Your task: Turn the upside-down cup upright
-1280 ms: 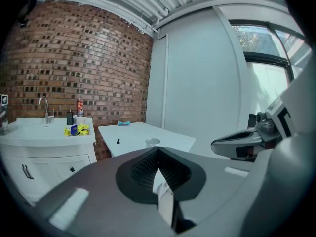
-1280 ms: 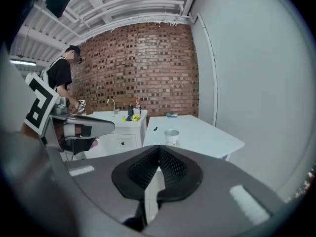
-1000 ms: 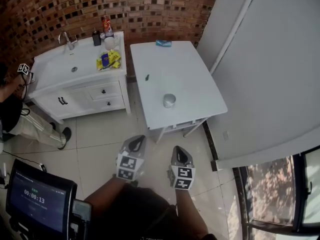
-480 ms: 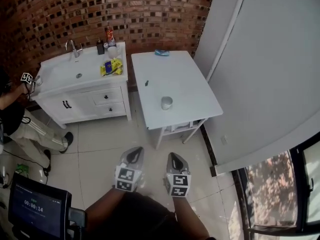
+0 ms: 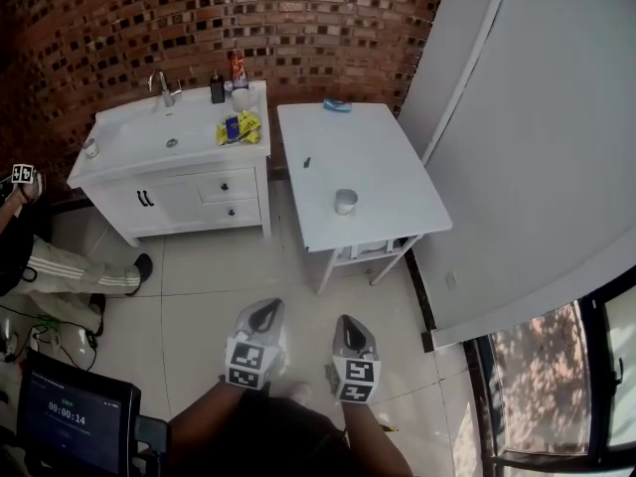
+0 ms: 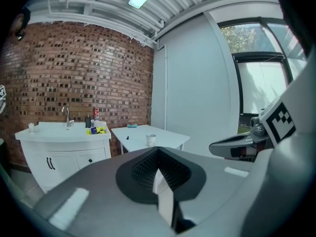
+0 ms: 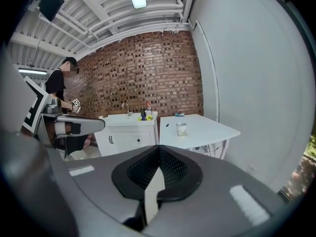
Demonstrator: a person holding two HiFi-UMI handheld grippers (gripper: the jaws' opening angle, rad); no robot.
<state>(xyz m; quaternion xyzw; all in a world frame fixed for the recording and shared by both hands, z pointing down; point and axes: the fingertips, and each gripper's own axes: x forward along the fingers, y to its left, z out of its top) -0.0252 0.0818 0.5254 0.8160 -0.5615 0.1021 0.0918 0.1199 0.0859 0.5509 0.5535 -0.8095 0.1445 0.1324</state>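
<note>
A small white cup [image 5: 345,202] stands near the front of a white table [image 5: 383,172]; from this far I cannot tell which way up it is. It also shows as a tiny shape in the left gripper view, cup [image 6: 151,139], and in the right gripper view, cup [image 7: 181,129]. My left gripper [image 5: 263,314] and right gripper [image 5: 349,330] hang side by side over the tiled floor, well short of the table. Both are shut with nothing between the jaws, left gripper [image 6: 158,154], right gripper [image 7: 158,156].
A white sink cabinet [image 5: 179,182] with a tap, bottles and a yellow packet [image 5: 239,127] stands left of the table. A blue object [image 5: 337,105] and a small dark item [image 5: 307,162] lie on the table. A person [image 7: 58,90] stands left; a white wall [image 5: 537,147] rises right.
The head view has shifted, so table and cabinet sit slightly further right and lower. Both grippers stay low in the frame, shut, with little movement. The person at left has slid toward the edge.
</note>
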